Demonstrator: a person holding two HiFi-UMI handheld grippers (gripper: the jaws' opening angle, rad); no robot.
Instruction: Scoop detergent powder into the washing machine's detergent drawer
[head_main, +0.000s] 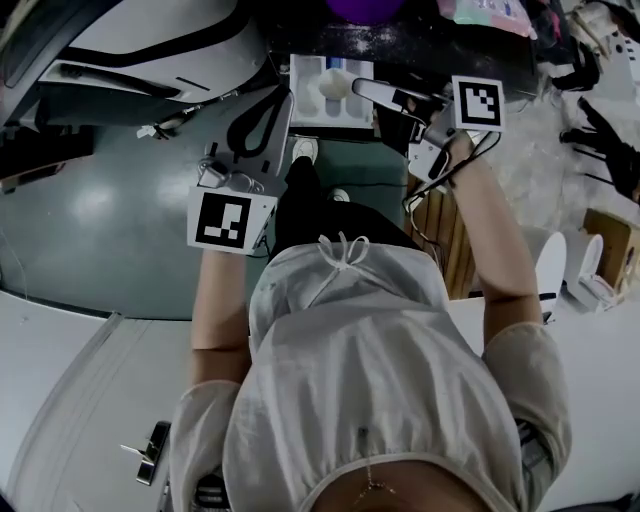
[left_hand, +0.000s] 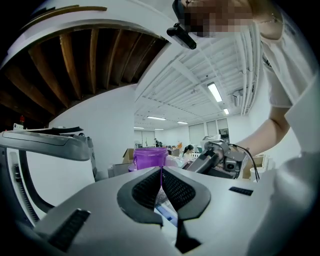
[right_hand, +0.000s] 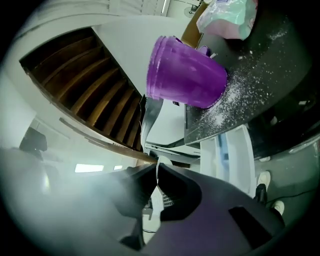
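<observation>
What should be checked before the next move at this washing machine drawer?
1. The detergent drawer is pulled open: ok.
2. The right gripper is shut on a thin white piece, apparently the scoop handle: ok.
3. Powder in the scoop: cannot tell, its bowl is out of view.
4. The left gripper is shut and clear of the drawer: ok.
5. The washer top is clean: not ok, spilled powder lies beside the purple tub.

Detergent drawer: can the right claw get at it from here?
Probably yes: the detergent drawer stands open and the right claw, shut on a white scoop, hangs at its edge, nothing between.
</observation>
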